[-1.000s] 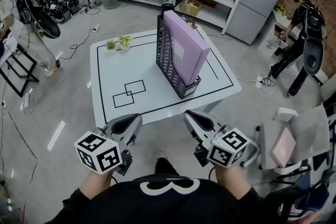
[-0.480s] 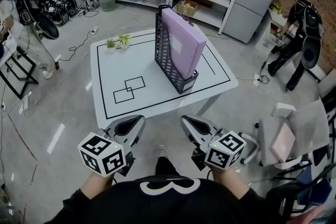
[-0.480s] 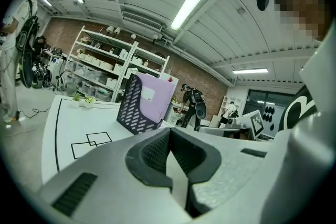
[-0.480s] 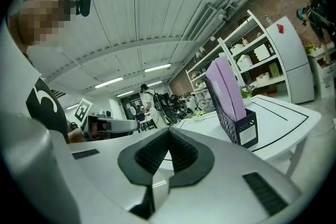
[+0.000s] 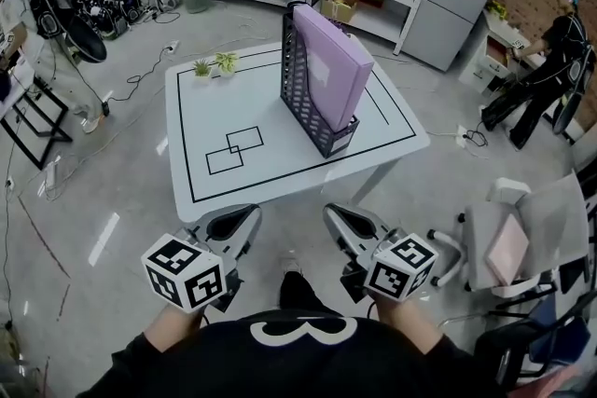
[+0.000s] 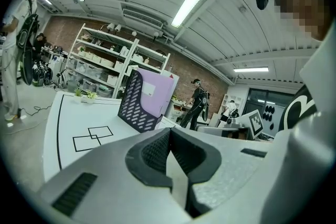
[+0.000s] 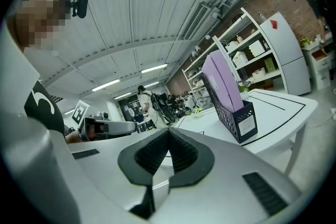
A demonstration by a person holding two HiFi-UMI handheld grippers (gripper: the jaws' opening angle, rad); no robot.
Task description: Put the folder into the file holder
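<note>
The white table (image 5: 215, 112) carries black line markings. The dark mesh file holder (image 5: 300, 93) stands upright on its right half. The purple folder (image 5: 338, 65) sits inside the holder (its top projects above the rim). The left gripper (image 5: 244, 217) and right gripper (image 5: 338, 217) are on the near side of the table, clear of its edge, each with jaws closed together on nothing. Two small plants (image 5: 215, 65) stand at the far left corner.

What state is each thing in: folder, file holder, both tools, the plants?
Folder, standing inside the file holder.
File holder, upright on the table, loaded.
Left tool, shut, empty, off the table.
Right tool, shut, empty, off the table.
Plants, upright at the table's far corner.
</note>
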